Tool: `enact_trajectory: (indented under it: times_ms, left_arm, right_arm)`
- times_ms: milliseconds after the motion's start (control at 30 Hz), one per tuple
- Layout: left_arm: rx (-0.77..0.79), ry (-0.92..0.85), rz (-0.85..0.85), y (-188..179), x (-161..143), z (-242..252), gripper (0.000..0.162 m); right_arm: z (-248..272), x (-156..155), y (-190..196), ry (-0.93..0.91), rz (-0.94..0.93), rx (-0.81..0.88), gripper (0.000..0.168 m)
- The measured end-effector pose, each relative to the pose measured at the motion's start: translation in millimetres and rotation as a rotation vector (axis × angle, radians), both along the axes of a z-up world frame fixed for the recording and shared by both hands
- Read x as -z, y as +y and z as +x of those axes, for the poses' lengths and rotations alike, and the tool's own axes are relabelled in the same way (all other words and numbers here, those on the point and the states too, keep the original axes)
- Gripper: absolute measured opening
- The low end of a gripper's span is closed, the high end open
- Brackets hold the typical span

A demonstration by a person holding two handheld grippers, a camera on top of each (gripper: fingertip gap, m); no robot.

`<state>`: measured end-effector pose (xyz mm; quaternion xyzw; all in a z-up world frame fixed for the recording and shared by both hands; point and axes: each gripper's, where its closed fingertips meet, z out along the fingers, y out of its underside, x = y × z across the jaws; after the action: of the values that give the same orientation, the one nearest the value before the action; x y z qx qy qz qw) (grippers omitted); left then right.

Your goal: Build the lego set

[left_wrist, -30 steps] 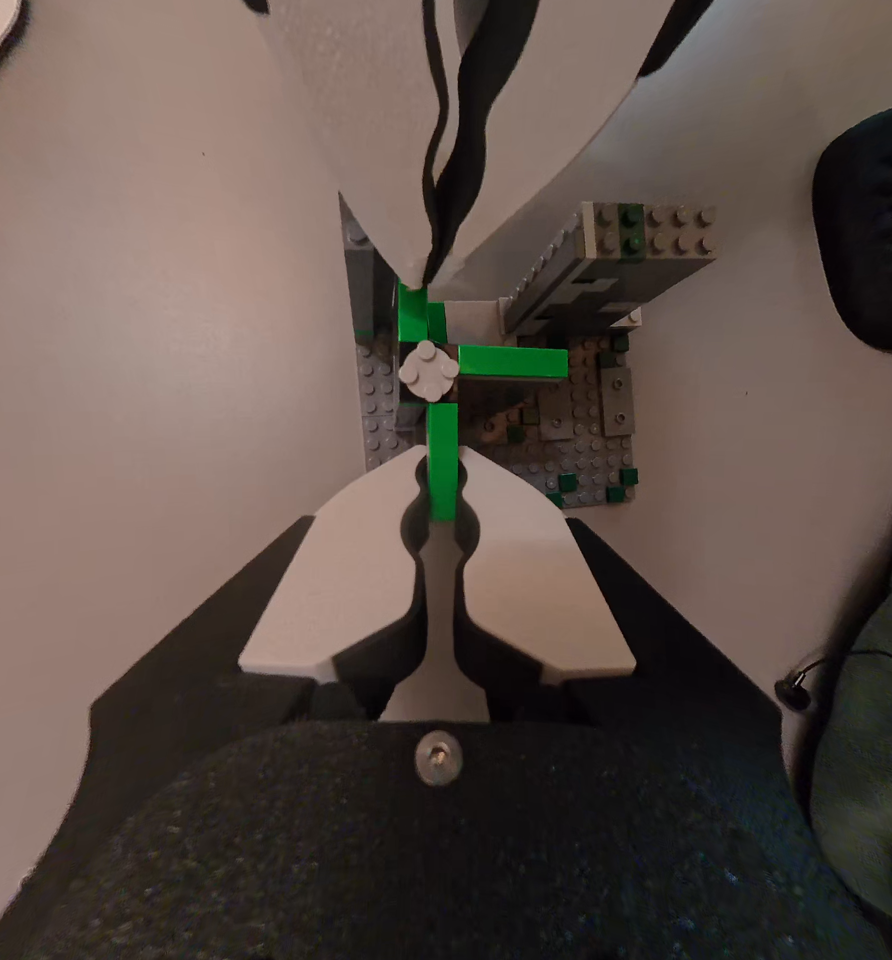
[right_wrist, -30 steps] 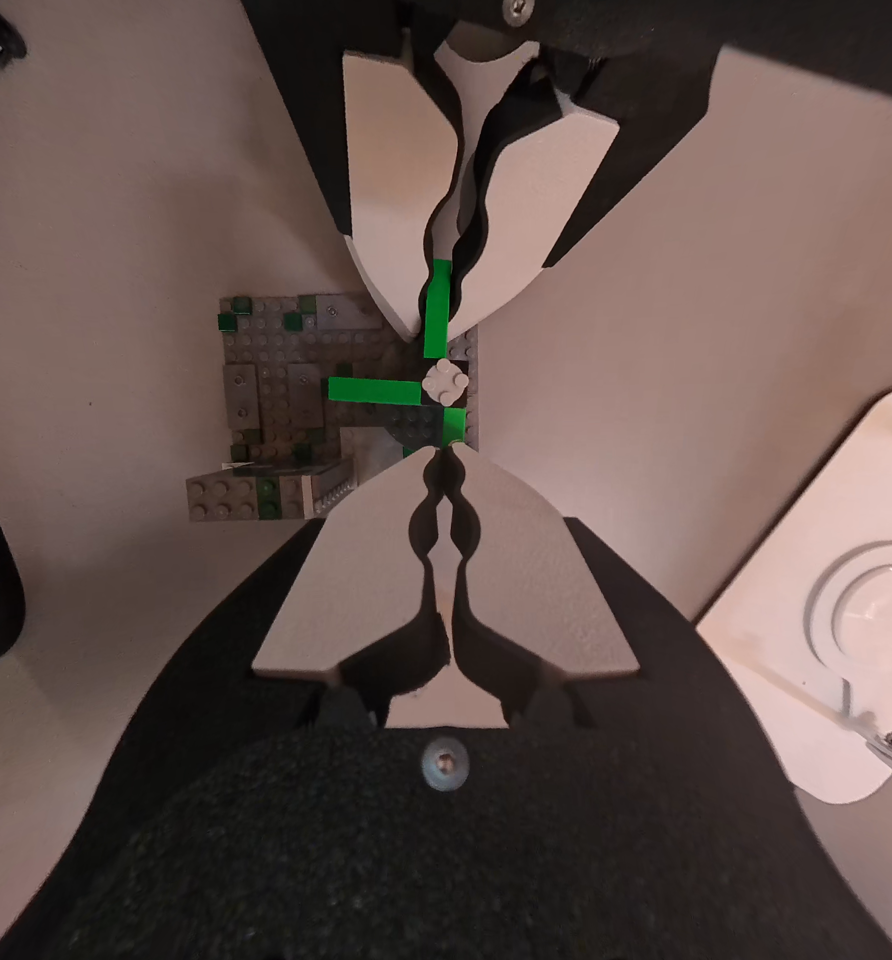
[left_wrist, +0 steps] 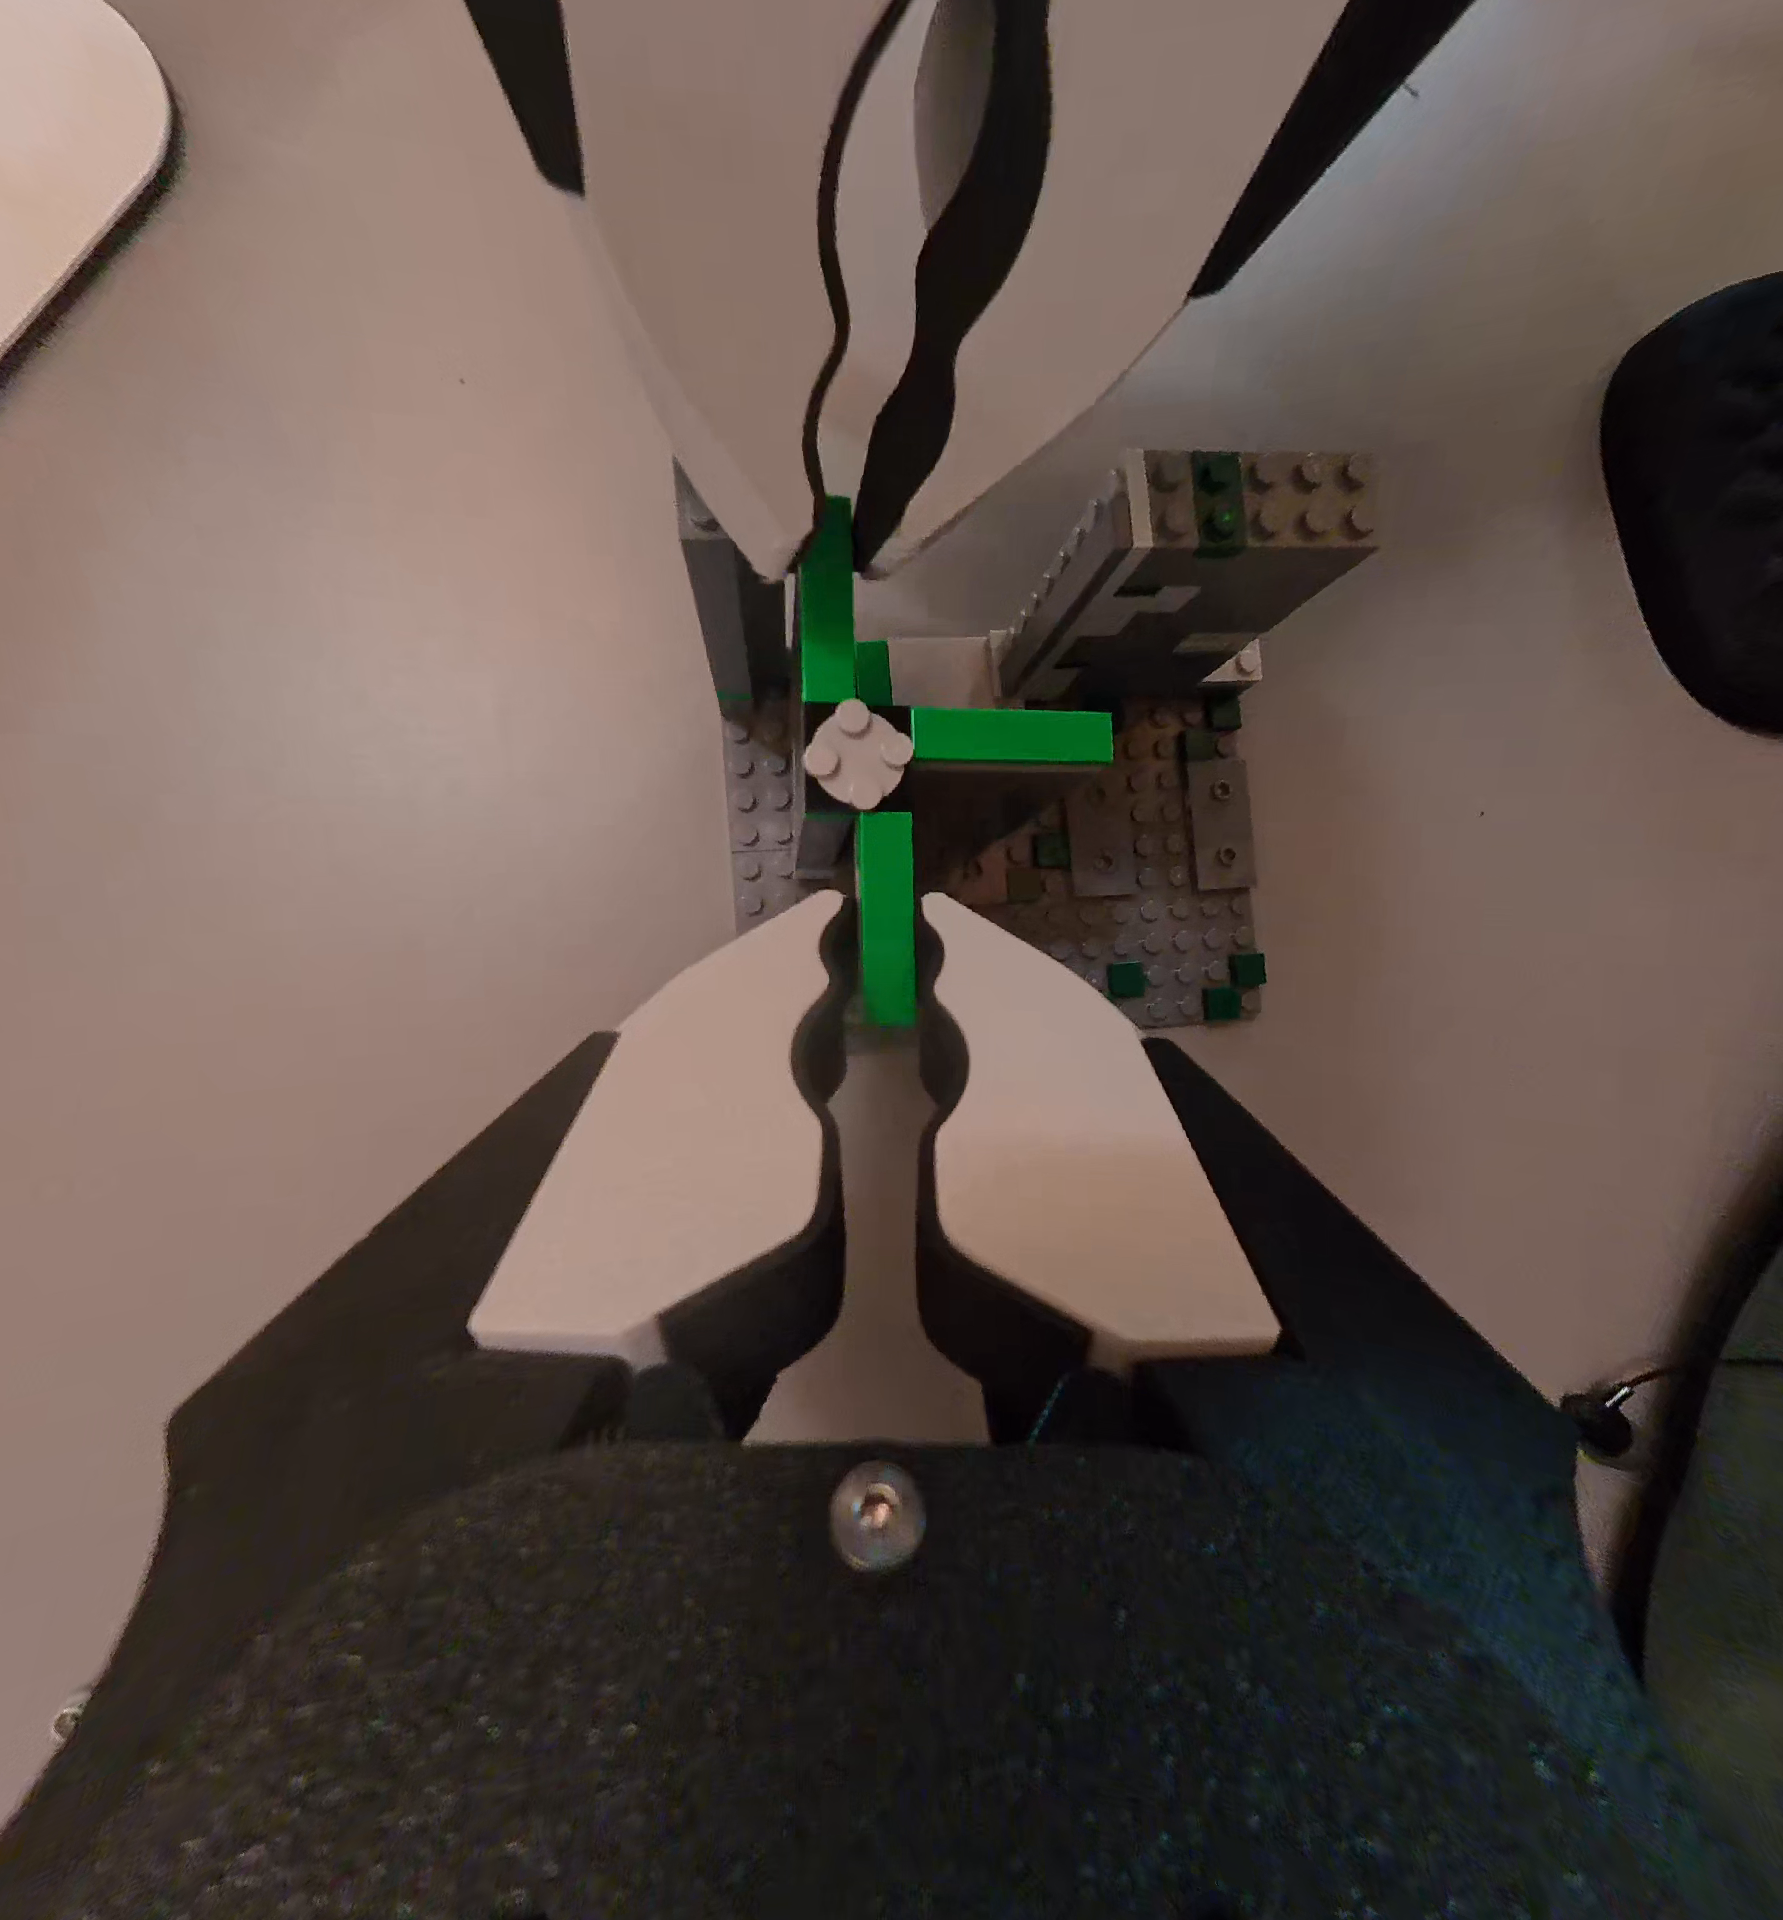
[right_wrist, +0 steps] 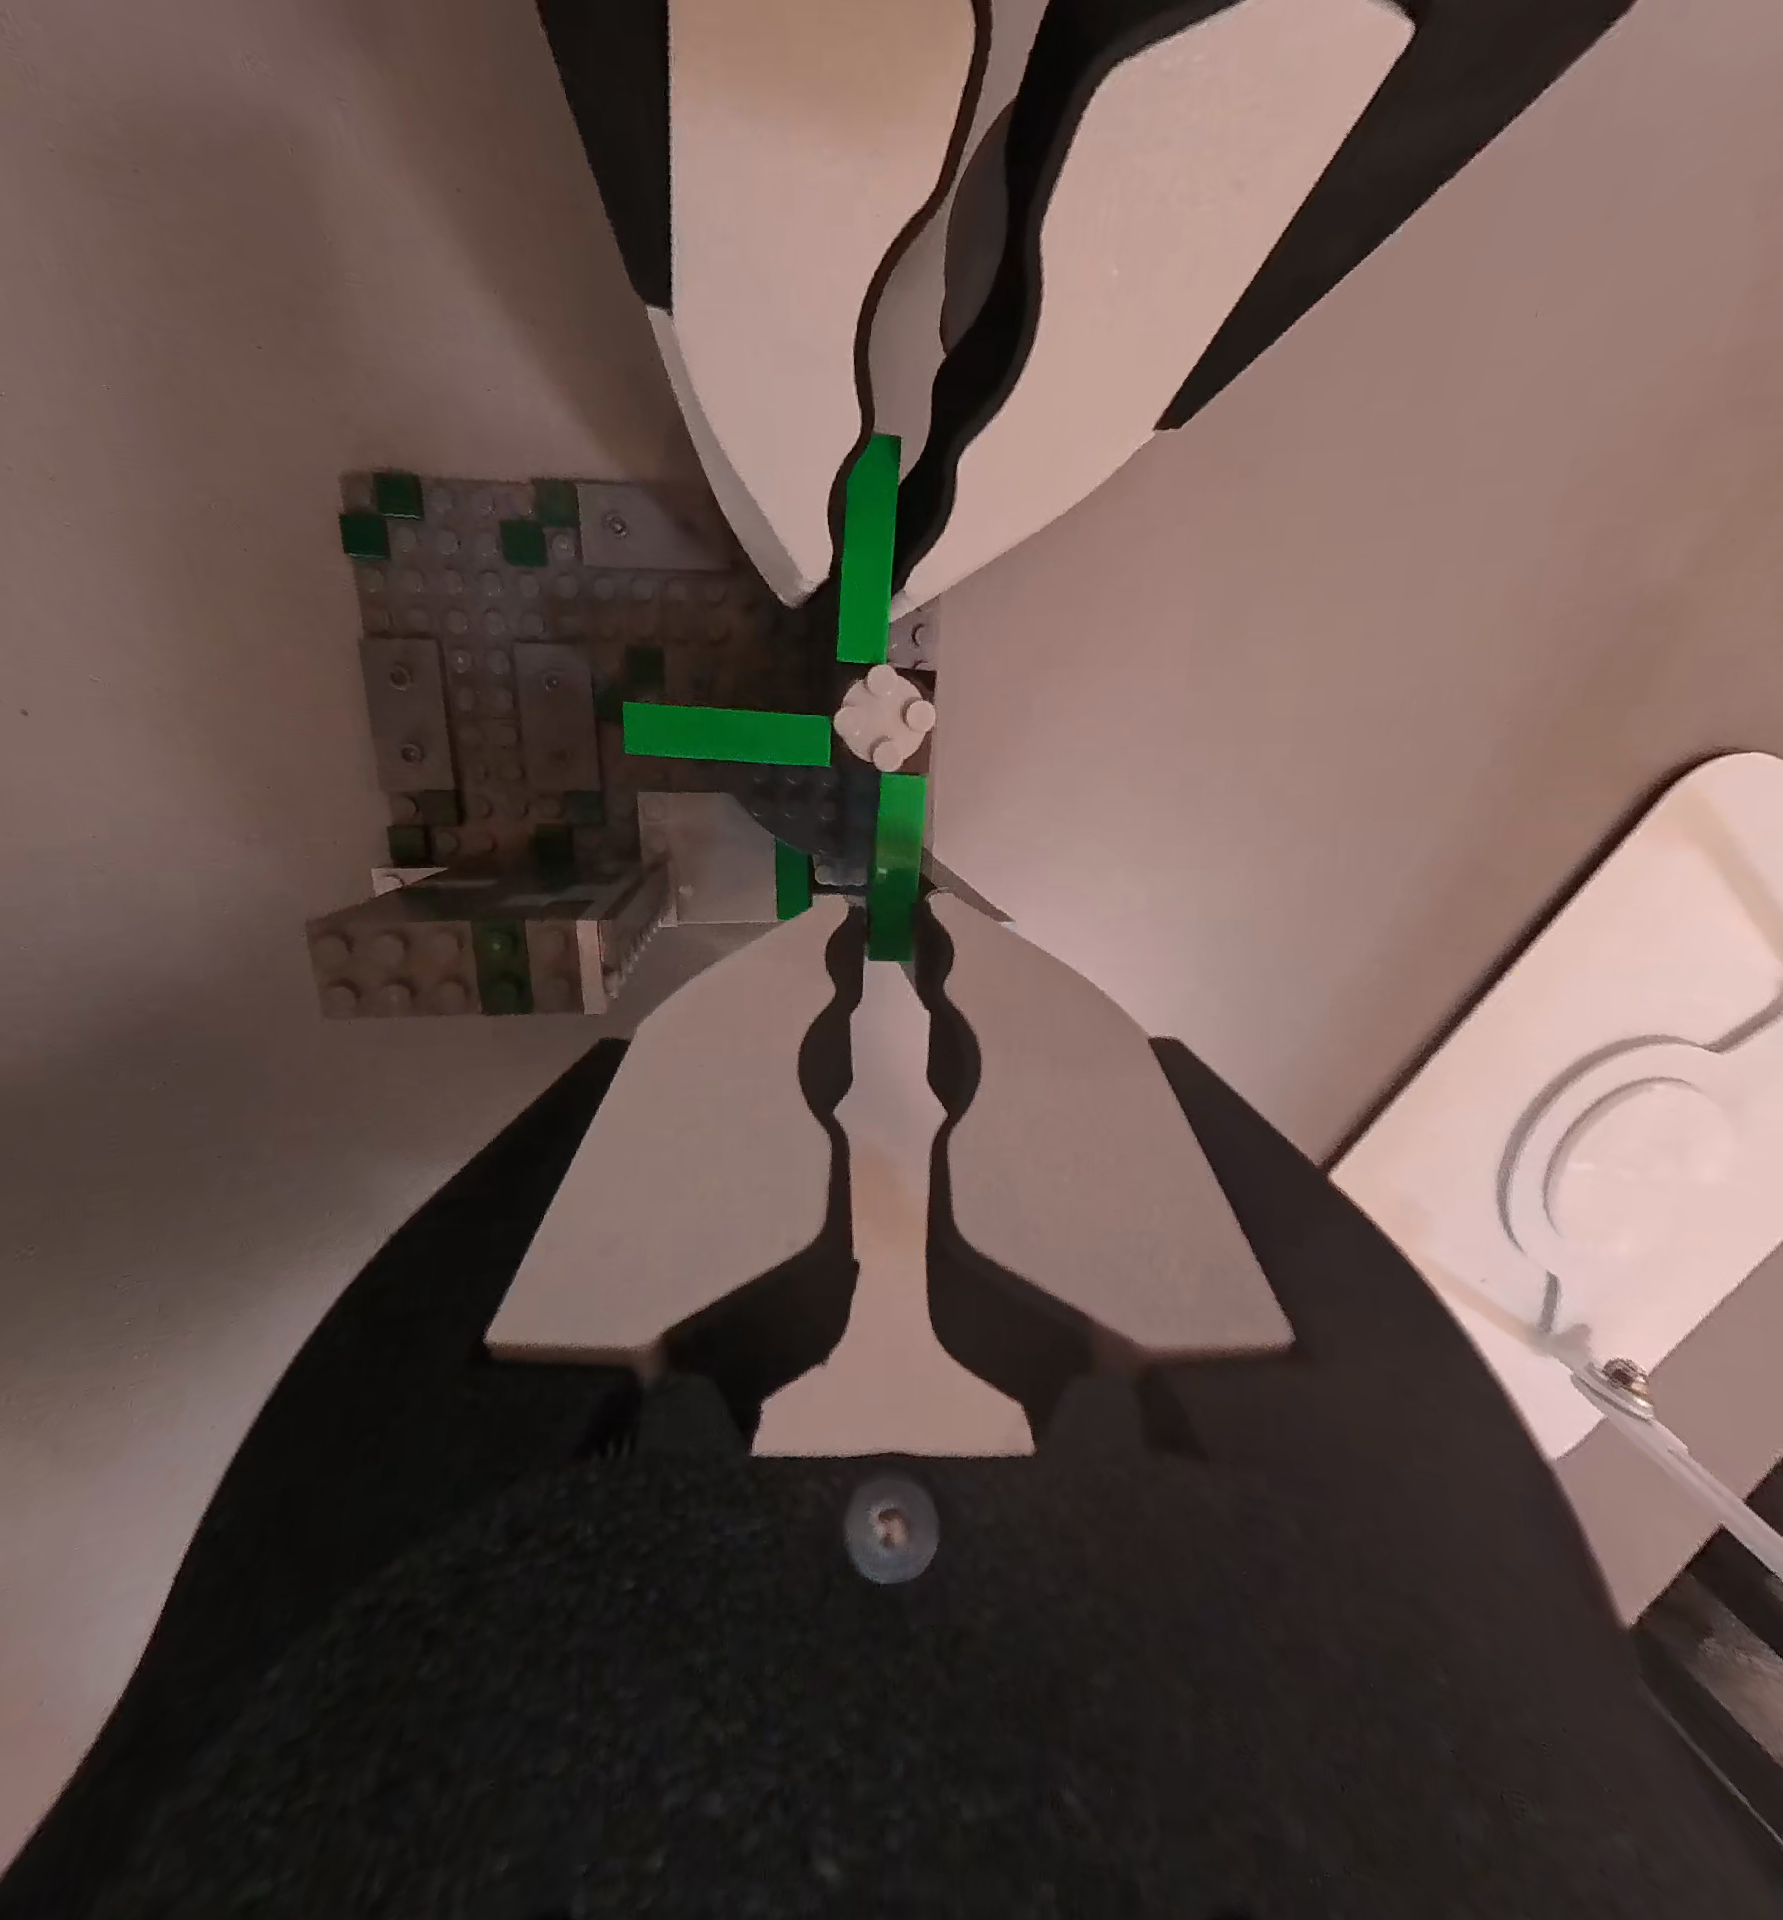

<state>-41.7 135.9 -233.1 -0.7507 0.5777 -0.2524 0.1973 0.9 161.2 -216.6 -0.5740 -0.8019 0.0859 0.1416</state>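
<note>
- Two tongs of mine meet over one small lego build, which sits on a pale table (left_wrist: 347, 831) at the middle of both wrist views.
- My left gripper (left_wrist: 882, 914) comes up from the bottom of its frame; its jaws are nearly closed around the green bar (left_wrist: 887, 920) that points down from the round grey hub (left_wrist: 858, 753). A thin gap shows on the bar's left side, so I cannot tell if the grip is firm.
- My right gripper (right_wrist: 892, 925) does the same from the bottom of its own frame, jaws narrowly apart around the opposite green arm (right_wrist: 895, 883); in the left view it enters from the top centre.
- A third green arm (left_wrist: 1012, 738) sticks out sideways, free of both tongs.
- Below the hub lies the grey studded baseplate (left_wrist: 1157, 956) with dark green tiles, and a grey brick wall (left_wrist: 1251, 509) stands at its upper right.
- A black padded object (left_wrist: 1739, 499) fills the right edge.
</note>
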Motion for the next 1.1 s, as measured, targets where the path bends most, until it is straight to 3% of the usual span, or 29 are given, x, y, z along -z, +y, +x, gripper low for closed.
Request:
enact_trajectory:
  times_ms: [1000,1100]
  left_arm:
    - [-0.028,-0.036,-0.044,-1.4,0.2,0.7,0.008]
    - [-0.015,-0.062,-0.050,-4.8,-2.4,1.1,0.018]
  right_arm:
    - [-4.6,-1.7,0.5,0.014,-0.033,0.013,0.008]
    - [-5.8,-13.5,-0.6,0.095,-0.031,0.058,0.016]
